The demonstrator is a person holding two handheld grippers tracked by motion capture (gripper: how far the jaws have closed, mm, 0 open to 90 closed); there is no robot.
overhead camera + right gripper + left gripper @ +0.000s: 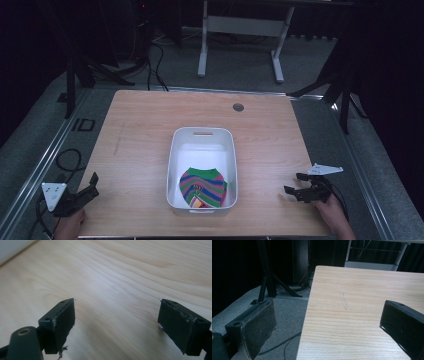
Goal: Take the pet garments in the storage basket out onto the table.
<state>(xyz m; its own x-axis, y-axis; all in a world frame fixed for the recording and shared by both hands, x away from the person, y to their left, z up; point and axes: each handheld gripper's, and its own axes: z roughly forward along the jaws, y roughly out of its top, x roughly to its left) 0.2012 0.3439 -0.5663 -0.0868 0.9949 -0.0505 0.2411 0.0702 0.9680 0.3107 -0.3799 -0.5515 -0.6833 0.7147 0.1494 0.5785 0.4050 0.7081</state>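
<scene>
A white plastic bin (202, 135) stands in the middle of the wooden table (135, 130). Inside it, at the near end, lies a folded striped cloth (204, 186) in green, red and purple. My left gripper (92, 183) hovers at the table's near left corner, open, with nothing between its jaws; in the left gripper view its fingers (255, 327) straddle the table's left edge. My right gripper (294, 184) sits low over the table near the front right, open and empty, with bare wood between its fingers (61, 320) in the right gripper view.
A round grommet hole (238, 107) marks the table's far side. Cables (67, 160) trail on the grey floor at left. A white desk frame (240, 30) stands beyond the table, and dark stands flank both sides.
</scene>
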